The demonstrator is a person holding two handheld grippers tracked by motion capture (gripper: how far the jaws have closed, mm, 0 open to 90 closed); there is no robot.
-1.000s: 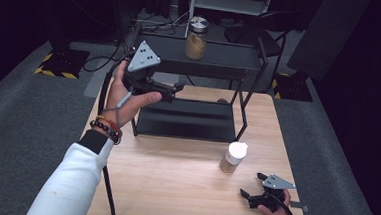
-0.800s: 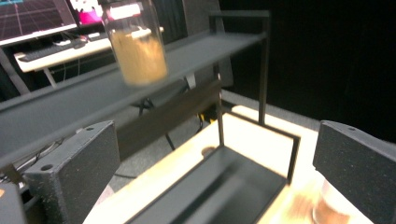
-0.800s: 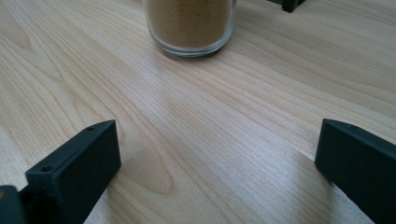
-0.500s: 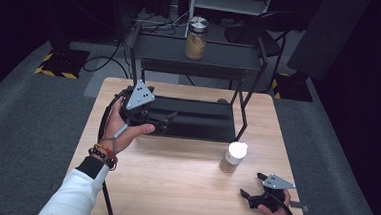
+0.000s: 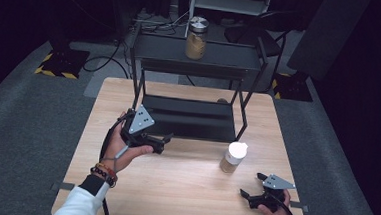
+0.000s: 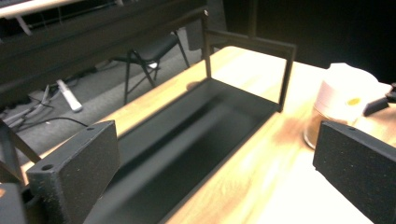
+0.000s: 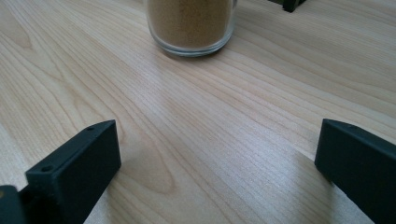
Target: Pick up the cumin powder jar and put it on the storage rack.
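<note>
Step in hand: I judge I am bringing the left gripper (image 5: 162, 145) across to the white-lidded jar (image 5: 233, 157); a jar with a metal lid (image 5: 196, 37) already stands on the top shelf of the black rack (image 5: 188, 118).
Left tool: jaws spread wide, nothing between them; it hovers by the rack's lower shelf, aimed toward the jar.
Right tool: the right gripper (image 5: 249, 197) sits low near the table's (image 5: 183, 197) front edge, jaws wide and empty; jar just ahead of it.
Jar: upright on the table, just in front of the rack's right leg.
Doing it well: I'd come in level, centre the glass body between the pads, below the lid; close gently; keep clear of the rack leg.
</note>
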